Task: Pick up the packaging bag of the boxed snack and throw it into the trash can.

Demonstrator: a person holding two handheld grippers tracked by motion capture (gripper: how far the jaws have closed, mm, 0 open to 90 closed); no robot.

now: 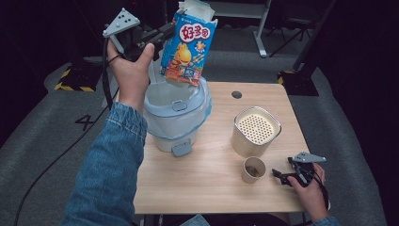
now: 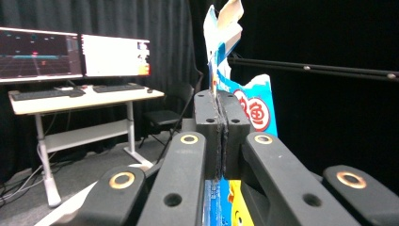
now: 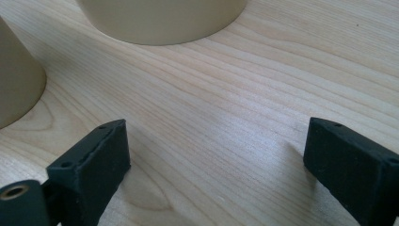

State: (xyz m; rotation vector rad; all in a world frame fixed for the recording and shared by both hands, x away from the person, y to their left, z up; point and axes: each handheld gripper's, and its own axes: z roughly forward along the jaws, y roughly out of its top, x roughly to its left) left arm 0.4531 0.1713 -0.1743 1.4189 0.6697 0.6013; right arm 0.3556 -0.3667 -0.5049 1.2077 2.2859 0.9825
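The wooden table point(image 1: 211, 188) lies under both claws. The white bin point(image 1: 175, 115), lined with a thin bag and with its lid swung open, stands directly below the left gripper point(image 1: 162, 35), on the table's left part. Held above it is the blue snack box point(image 1: 188, 47), torn open at the top and printed with a yellow cartoon figure; it hangs tilted over the bin's mouth. The left gripper, raised in the person's left hand point(image 1: 129, 70), is clamped tight on one thin wall of that box point(image 2: 256, 108), the two pads pressed together with only the cardboard between them.

The cream canister point(image 1: 255, 132) with a perforated top stands just ahead of the right gripper point(image 1: 282, 176), and the small paper cup point(image 1: 253, 169) sits just beside that claw, on the side toward the bin. The right gripper point(image 3: 211, 155) rests low over the wood, jaws spread wide with nothing between them.
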